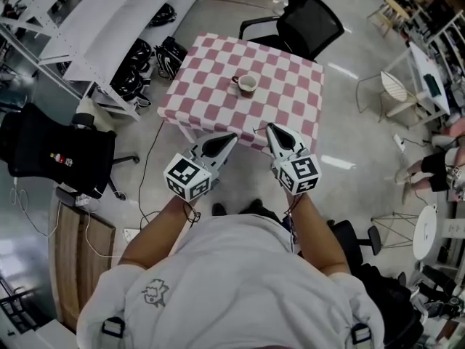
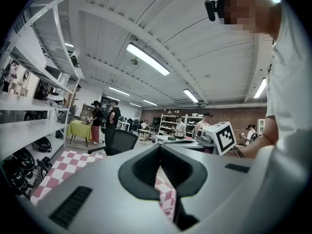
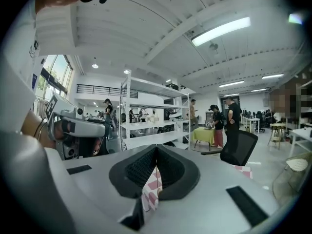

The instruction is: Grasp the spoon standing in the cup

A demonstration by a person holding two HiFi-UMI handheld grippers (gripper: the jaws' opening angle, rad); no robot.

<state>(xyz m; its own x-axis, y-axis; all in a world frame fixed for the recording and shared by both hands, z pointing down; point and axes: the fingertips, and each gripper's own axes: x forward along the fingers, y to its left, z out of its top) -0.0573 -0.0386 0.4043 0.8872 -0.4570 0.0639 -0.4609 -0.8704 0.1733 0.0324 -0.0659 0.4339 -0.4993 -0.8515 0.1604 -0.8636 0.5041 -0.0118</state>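
Left hand-held gripper [image 1: 232, 137] and right hand-held gripper [image 1: 269, 127] pressed together, empty (cup [image 1: 247, 84] well apart, contents unclear).

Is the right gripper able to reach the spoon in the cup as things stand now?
Probably yes: the cloth between the right gripper and the cup is bare, but its jaws are shut.

Left gripper [image 2: 160, 149]: jaws closed together at frame centre, nothing between the pads; checked tablecloth [image 2: 66, 164] at lower left, also visible through the slot below the jaws; black chair [image 2: 120, 141] behind it, left of centre; shelving [image 2: 34, 106] along the left edge; right gripper [image 2: 204, 139] with its marker cube at centre right; strip lamp [image 2: 147, 59] on the ceiling, upper centre
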